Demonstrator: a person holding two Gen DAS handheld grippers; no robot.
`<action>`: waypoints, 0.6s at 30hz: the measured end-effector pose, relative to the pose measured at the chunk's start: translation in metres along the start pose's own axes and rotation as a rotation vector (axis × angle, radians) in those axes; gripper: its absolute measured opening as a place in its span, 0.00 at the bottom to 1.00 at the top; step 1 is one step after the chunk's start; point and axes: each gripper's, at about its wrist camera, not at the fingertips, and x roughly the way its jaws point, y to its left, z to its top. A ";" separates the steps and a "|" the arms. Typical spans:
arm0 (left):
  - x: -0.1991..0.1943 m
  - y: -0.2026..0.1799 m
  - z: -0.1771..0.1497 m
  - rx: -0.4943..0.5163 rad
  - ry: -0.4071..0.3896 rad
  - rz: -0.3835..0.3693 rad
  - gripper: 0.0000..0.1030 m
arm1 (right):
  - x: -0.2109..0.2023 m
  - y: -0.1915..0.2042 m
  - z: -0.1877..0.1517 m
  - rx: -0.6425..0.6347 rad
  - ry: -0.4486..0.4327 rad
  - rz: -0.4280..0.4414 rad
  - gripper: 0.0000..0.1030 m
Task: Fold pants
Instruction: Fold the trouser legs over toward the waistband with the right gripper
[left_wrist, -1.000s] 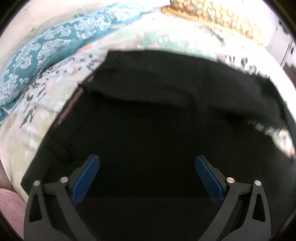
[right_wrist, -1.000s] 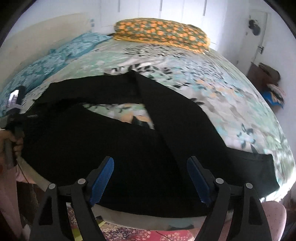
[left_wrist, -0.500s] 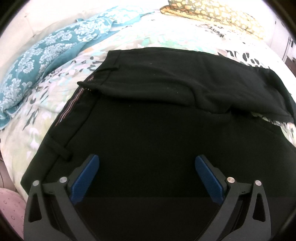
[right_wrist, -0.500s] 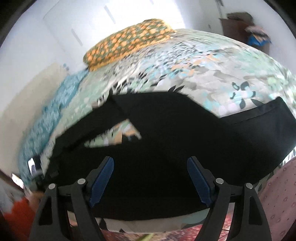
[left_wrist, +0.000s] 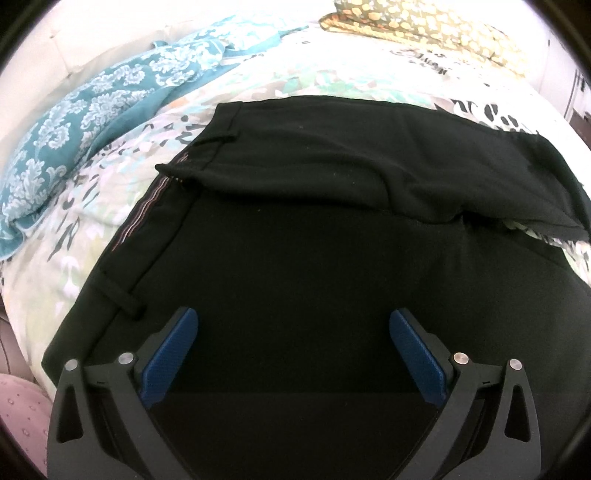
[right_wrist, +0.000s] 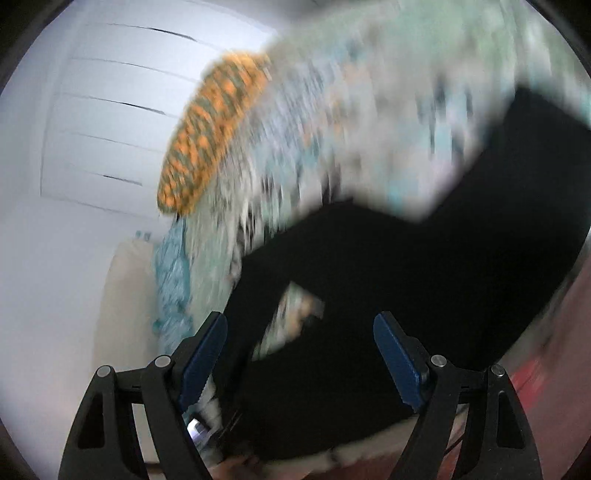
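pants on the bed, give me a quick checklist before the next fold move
1. Left gripper open and holding nothing: ok.
2. Right gripper open and holding nothing: ok.
3. Pants lying on the bed: ok.
4. Waistband in view and reachable on the left: ok, in my judgement.
5. Pants lying smooth: not ok, the upper layer sits bunched with a raised edge across the middle.
6. Right wrist view sharp enough to pick a grasp point: not ok, it is motion blurred.
7. Where the leg hems lie: cannot tell.
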 end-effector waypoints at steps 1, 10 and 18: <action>0.000 0.000 0.000 0.001 -0.001 0.001 1.00 | 0.014 -0.004 -0.009 0.016 0.042 0.004 0.79; 0.000 -0.001 0.000 -0.001 0.000 -0.001 1.00 | 0.070 -0.043 -0.036 0.034 0.043 -0.117 0.78; 0.001 -0.001 0.000 0.002 0.000 0.004 1.00 | 0.031 -0.059 -0.015 0.040 -0.157 -0.232 0.78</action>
